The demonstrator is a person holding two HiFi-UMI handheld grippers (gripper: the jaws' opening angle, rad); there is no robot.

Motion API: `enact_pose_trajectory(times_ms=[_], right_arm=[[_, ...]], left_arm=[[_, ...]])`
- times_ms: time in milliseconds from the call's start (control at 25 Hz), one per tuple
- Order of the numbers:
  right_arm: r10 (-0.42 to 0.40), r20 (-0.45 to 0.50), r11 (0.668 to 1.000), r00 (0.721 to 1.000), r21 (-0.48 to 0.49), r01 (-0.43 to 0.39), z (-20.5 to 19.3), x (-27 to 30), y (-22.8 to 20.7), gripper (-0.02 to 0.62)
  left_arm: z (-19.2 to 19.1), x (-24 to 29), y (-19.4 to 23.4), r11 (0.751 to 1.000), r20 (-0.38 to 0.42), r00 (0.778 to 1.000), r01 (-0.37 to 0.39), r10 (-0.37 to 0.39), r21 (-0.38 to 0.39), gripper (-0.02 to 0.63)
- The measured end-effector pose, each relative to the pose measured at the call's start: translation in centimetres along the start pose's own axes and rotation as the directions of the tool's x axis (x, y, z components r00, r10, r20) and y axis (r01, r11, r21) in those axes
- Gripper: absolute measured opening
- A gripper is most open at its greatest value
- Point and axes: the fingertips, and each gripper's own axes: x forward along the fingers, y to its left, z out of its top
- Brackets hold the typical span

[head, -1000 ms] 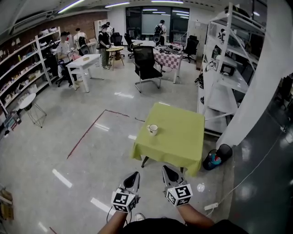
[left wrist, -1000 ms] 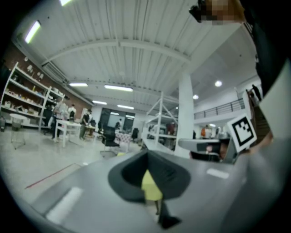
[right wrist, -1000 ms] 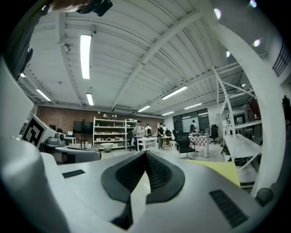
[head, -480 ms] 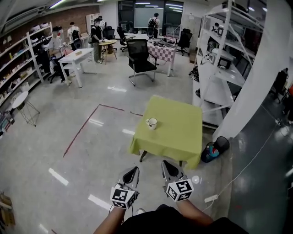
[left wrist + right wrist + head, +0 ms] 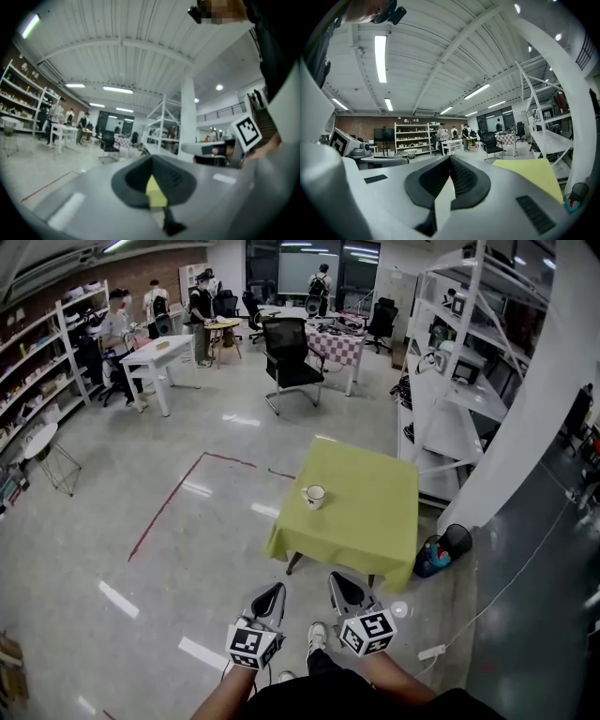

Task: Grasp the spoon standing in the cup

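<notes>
- Head view, task: nothing grasped yet; cup (image 5: 313, 495) just above frame centre, on the left part of the yellow-green table (image 5: 375, 517); spoon too small to make out; left gripper (image 5: 271, 593) and right gripper (image 5: 338, 583) low in the frame, side by side, pointing toward the table and well apart from the cup.
- Head view, what is left, as a judgement: almost everything; closing the gap to the table, spreading one pair of jaws, pinching the spoon.
- Head view, room: glossy grey floor (image 5: 112, 521) with a red tape line (image 5: 173, 502) at centre left; black office chair (image 5: 286, 352) at upper centre; white shelving (image 5: 450, 381) at upper right; dark bin (image 5: 457, 545) right of the table; people at white desks, upper left.
- Left gripper view: jaws pressed together at the tips, nothing pinched; sliver of yellow-green below the tips; no cup to be made out; marker cube of the right gripper at the right edge.
- Right gripper view: jaws pressed together, empty; corner of the table at lower right; no cup in sight; shelving and brick wall at centre left.
</notes>
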Motion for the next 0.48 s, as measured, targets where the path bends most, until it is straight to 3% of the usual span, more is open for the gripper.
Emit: enact_pose_trajectory(times_ms=[480], right_arm=[[0.036,0.008,0.999,0.999,0.008,-0.036,1.1,6.0,-6.3,0.006]], left_arm=[[1.0,7.7,2.4,0.999,-0.005,1.0,-0.021,0.021,0.027,0.006]])
